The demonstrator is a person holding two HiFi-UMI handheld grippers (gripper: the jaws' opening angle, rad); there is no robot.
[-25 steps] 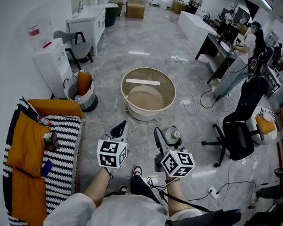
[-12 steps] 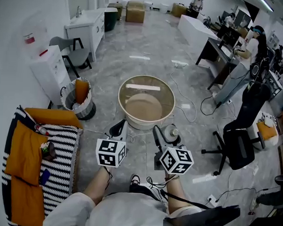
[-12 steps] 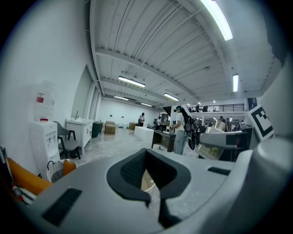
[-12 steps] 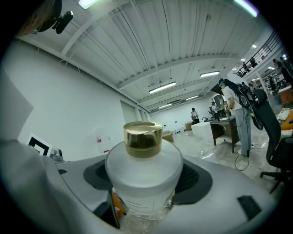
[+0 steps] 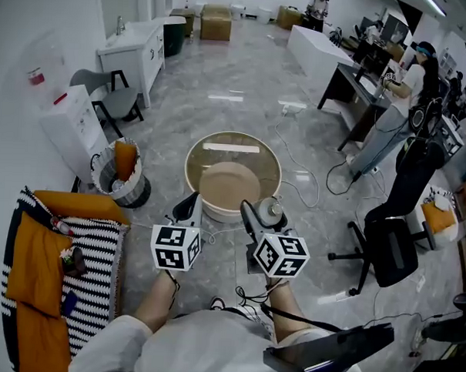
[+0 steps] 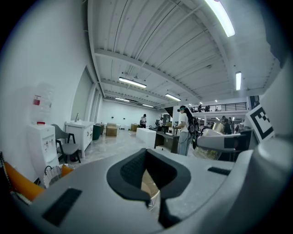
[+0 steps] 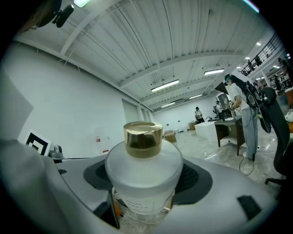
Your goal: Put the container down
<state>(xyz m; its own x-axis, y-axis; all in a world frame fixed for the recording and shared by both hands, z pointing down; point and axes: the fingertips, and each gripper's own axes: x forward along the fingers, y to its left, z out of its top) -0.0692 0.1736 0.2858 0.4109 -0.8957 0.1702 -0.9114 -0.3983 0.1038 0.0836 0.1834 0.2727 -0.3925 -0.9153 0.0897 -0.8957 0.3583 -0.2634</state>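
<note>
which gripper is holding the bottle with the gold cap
The right gripper: the frosted white bottle stands between its jaws. The left gripper has nothing between its jaws.

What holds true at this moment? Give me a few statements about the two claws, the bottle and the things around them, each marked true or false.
1. The right claw grips a frosted bottle. True.
2. The left claw also holds a bottle. False: nothing sits between its jaws.
3. The bottle's cap is black. False: it is gold.
4. In the head view, a bin stands left of the round table. True.
</note>
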